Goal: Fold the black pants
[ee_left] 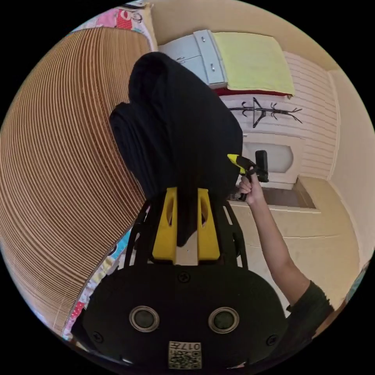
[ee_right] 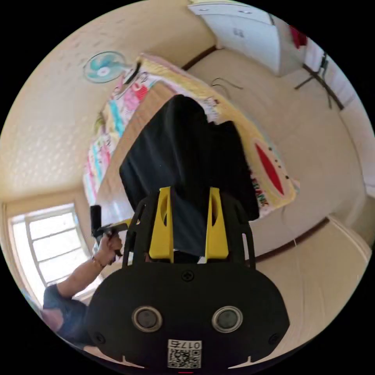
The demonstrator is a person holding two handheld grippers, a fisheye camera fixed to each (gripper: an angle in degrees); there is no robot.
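Observation:
The black pants [ee_left: 175, 125] hang in thick folded layers, lifted above the woven mat. My left gripper [ee_left: 187, 190] has its yellow jaws shut on a dark fold of them. In the right gripper view the black pants [ee_right: 183, 156] spread as a wide panel over the bed, and my right gripper [ee_right: 190, 190] is shut on their near edge. The right gripper [ee_left: 250, 166] also appears in the left gripper view, held by a hand at the cloth's far edge. A hand holds the left gripper [ee_right: 105, 228] to the lower left of the right gripper view.
A ribbed bamboo mat [ee_left: 58, 156] covers the bed over a colourful sheet [ee_right: 269, 172]. A grey cabinet [ee_left: 199, 54], a yellow cloth [ee_left: 254, 62] and a coat rack [ee_left: 265, 111] stand beyond. A fan [ee_right: 103, 68], a window [ee_right: 50, 242] and a white wardrobe [ee_right: 246, 31] line the walls.

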